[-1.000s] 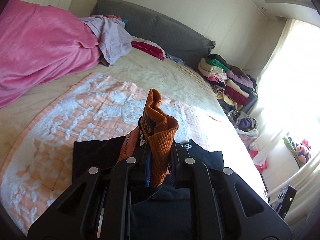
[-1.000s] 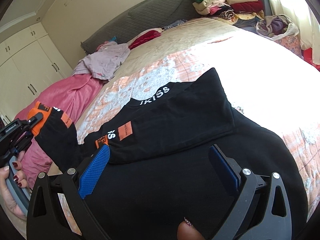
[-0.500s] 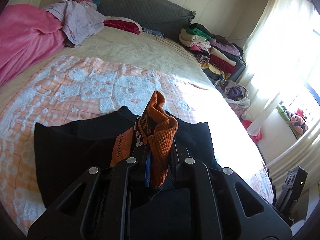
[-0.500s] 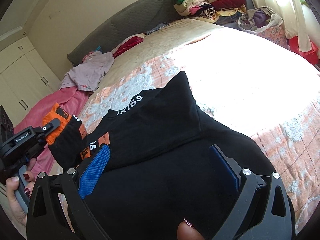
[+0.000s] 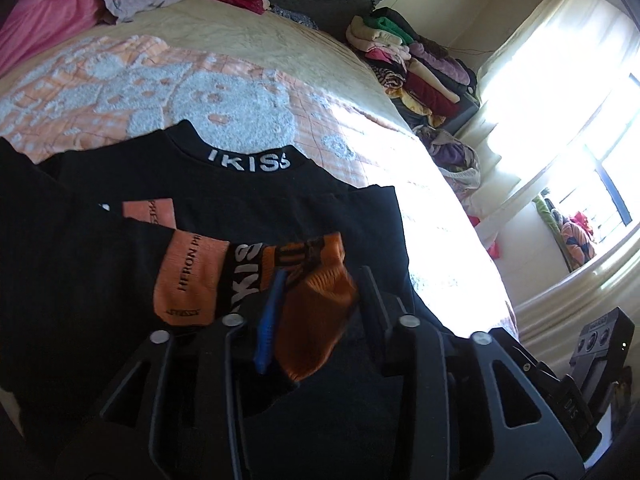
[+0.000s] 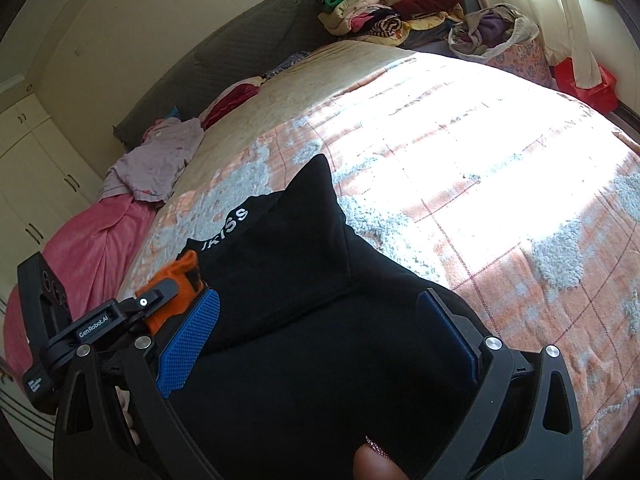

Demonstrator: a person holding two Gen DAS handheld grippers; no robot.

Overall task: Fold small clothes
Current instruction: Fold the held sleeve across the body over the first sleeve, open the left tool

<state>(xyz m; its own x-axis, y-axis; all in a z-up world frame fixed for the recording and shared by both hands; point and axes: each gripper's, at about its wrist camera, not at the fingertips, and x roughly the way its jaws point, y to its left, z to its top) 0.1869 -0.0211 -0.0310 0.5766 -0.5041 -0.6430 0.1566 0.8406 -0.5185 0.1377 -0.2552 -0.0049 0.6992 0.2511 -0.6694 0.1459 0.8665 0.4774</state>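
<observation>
A black sweater [image 5: 240,200] with white "IKISS" on its collar lies on the peach-and-white bedspread [image 5: 120,80]. One sleeve is folded across the body, showing orange patches. Its orange ribbed cuff [image 5: 316,320] rests between the fingers of my left gripper [image 5: 322,276], whose jaws are opening; a gap shows on the cuff's right side. In the right wrist view the left gripper [image 6: 160,292] sits low at the sweater's [image 6: 288,248] left edge with the cuff [image 6: 180,276]. My right gripper [image 6: 318,296] hangs wide open above the sweater's lower body, holding nothing.
Folded clothes [image 5: 416,68] are stacked beside the bed's far right, with a full laundry bag [image 6: 492,32] and a red box [image 6: 592,84] near the bright window. A pink blanket [image 6: 88,248] and a lilac garment [image 6: 160,160] lie at the far left.
My left gripper came down and across, laying the sleeve over the sweater's body. Its jaws, shut on the cuff before, have parted. The right gripper drifted a little, still open.
</observation>
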